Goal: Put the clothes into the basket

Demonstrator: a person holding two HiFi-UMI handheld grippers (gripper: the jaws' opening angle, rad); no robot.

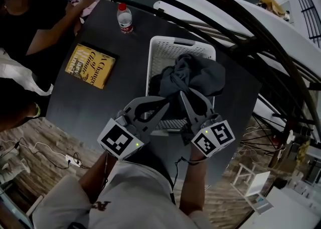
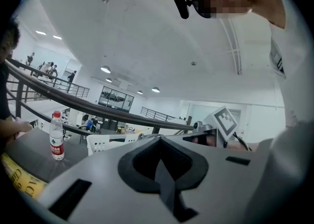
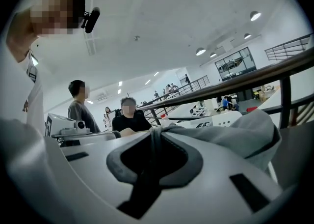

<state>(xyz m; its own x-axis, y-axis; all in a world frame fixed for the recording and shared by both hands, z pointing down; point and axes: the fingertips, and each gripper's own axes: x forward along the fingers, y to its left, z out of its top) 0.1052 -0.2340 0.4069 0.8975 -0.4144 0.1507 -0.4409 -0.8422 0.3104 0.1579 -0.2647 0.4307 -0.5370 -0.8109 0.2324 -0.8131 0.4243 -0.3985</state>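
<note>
Where the garment (image 1: 195, 75) sits: a dark grey bundle right over the white basket (image 1: 161, 47), with its lower folds seemingly inside already and its bulk spilling toward the right rim.
Right gripper (image 1: 184, 95): jaws pinched nearly together on a twist of the cloth at its near edge. It's got it!
Left gripper (image 1: 166, 105): jaws together, nothing between them, tip just beside the bundle.
Direction: the cloth lies ahead of both tips, and the basket's long axis runs away from the person.
Nearer hand: the right.
Surface: dark table (image 1: 125, 82), with the yellow book (image 1: 91, 66) and the bottle (image 1: 125, 18) off to the basket's left.
Room: an open hall, with curved railings past the table.
</note>
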